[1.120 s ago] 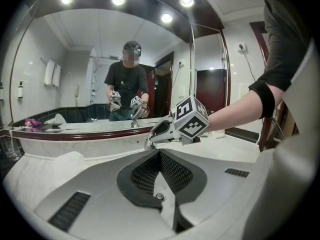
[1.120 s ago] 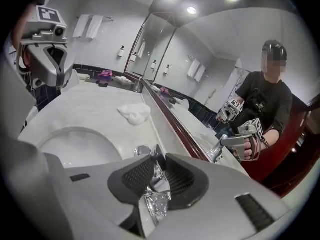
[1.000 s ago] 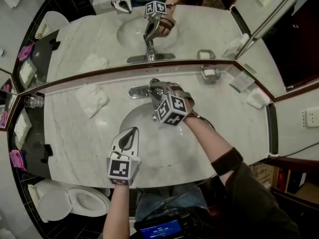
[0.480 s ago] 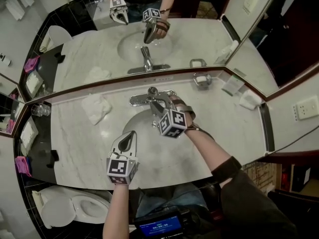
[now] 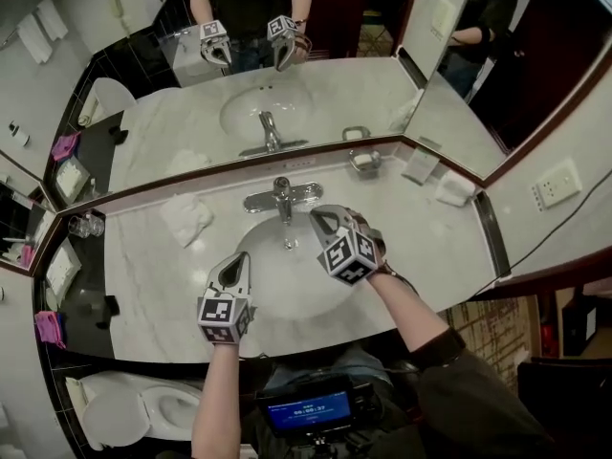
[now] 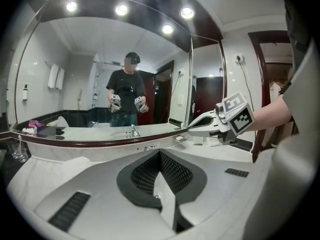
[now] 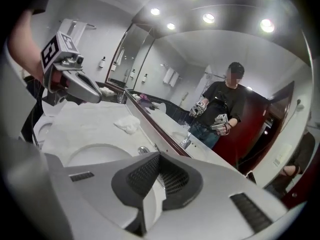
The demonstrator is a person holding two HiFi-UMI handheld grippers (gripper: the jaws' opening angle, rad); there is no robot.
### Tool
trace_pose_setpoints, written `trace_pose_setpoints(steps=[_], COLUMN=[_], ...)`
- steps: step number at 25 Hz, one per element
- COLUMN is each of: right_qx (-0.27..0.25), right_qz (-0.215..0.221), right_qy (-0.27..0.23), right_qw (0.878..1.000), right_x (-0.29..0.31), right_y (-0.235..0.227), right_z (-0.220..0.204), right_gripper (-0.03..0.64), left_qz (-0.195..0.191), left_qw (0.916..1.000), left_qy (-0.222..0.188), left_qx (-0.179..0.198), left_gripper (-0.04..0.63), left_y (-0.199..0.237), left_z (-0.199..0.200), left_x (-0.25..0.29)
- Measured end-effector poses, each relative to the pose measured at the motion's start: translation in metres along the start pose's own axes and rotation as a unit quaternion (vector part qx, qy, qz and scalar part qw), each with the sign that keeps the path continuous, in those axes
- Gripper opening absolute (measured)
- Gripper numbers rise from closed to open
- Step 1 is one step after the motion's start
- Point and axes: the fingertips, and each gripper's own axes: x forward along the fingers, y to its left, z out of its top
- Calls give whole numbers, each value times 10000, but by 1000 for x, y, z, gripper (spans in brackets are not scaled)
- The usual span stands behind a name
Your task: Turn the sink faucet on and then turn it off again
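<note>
Faucet (image 5: 281, 197) stands at the rear of the sink (image 5: 296, 299), below the mirror (image 5: 325, 89), untouched. Right tool (image 5: 321, 215), beside the spout, has just closed its jaws with nothing between them. Left tool (image 5: 235, 259) hangs over the sink's near side, jaws together, empty. Judgement: both are held clear because the lever work looks finished.

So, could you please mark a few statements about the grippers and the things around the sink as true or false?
1. The right gripper grips the faucet. False: its tongs have just closed with nothing between them, and it is apart from the faucet.
2. The left gripper has its tongs shut and empty. True.
3. A crumpled white cloth lies left of the faucet. True.
4. The soap dish sits left of the faucet. False: the soap dish sits to the faucet's right.
</note>
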Motion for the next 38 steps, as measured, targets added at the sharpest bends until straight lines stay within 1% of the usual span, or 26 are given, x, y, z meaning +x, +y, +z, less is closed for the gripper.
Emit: trace_pose_setpoints(steps=[3, 6, 10, 13, 17, 20, 22, 26, 29, 33, 37, 38], right_qx=[655, 1218, 2053, 2366, 2378, 2342, 2260, 2122, 2012, 1723, 1178, 1036], right_qz=[-63, -114, -170, -233, -255, -241, -222, -118, -45, -98, -200, -177], right_qy=[-115, -189, -349, -375, -294, -250, -220, -199, -168, -106, -22, -1], right_qw=[9978, 9923, 9779, 9706, 9705, 9716, 9736, 9770, 9794, 9849, 9928, 9945], right_x=[-27, -54, -77, -86, -90, -89, -86, -83, -82, -76, -63, -57], right_y=[1, 4, 5, 7, 12, 16, 18, 23, 26, 24, 23, 24], right_z=[-3, -6, -23, -42, -55, -59, -59, -51, -45, -46, -46, -46], right_gripper=[21, 21, 21, 21, 21, 21, 21, 21, 21, 22, 28, 57], left_qz=[-25, -5, 40, 8, -90, -139, -96, 6, -7, 43, 43, 18], left_qw=[10000, 9999, 9996, 9995, 9997, 9997, 9997, 9998, 9998, 9998, 9998, 9998], left_qy=[-41, -130, -265, -297, -227, -185, -183, -205, -189, -204, -156, -134], left_qx=[9, -79, -118, -129, -1, -90, -96, -37, -46, -79, -132, -128], left_gripper=[0, 0, 0, 0, 0, 0, 0, 0, 0, 0, 0, 0], left_y=[-2, -3, -3, -7, -17, -20, -20, -17, -19, -18, -18, -19], left_z=[5, 11, 19, 21, 19, 17, 15, 14, 13, 14, 11, 10], left_x=[-6, -11, -14, -16, -19, -22, -22, -22, -22, -21, -18, -16])
